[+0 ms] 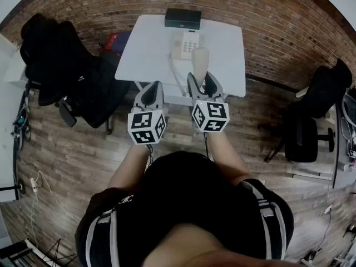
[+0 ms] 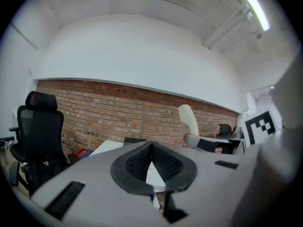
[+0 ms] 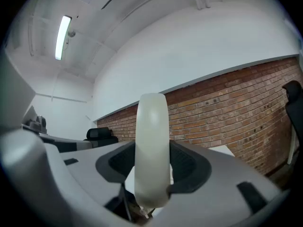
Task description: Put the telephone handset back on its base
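Mostly, the cream-white plastic telephone handset (image 3: 151, 145) was visible, but its lower end was cut off behind the right gripper (image 3: 152, 174), whose jaws were clamped on its sides. From the head view it showed only as a foreshortened pale oval, half covered by that gripper. It looked smooth, rounded and gently curved, standing upright with its long axis vertical and its upper end pointing at the ceiling. It hung over the near part of the white rectangular table (image 1: 222, 60), just near of the white keypad telephone base (image 1: 186, 44). A flat black box (image 1: 182, 18) lay at the far edge. The left gripper (image 2: 151, 148) hovered level at the left, jaws together on nothing.
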### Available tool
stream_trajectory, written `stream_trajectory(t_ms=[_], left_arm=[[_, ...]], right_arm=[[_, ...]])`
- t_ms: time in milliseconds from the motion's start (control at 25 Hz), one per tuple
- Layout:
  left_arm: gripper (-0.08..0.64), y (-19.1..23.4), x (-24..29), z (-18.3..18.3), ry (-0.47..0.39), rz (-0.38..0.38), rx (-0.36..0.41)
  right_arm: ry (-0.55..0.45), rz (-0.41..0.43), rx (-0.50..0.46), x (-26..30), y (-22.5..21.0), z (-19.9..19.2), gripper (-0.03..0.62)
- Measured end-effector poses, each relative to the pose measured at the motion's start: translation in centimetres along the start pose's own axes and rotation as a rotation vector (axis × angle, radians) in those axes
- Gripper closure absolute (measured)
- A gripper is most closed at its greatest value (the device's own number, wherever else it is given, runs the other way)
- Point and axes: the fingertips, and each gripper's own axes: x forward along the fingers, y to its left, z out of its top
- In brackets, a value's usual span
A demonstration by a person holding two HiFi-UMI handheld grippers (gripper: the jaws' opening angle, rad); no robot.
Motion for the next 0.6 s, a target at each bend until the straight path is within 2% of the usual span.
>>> stream_trajectory(t_ms=[160, 600], left_arm=[[0.558, 0.1, -0.4, -0.1, -0.004, -0.001, 0.002], [0.558, 1.3, -0.6, 0.5, -0.018, -0.034, 0.013]], right_arm=[[0.004, -0.004, -0.028, -0.2, 0.5, -0.3, 0.393], [-0.005, -0.043, -0.014, -0.1, 1.7, -0.2, 0.393]])
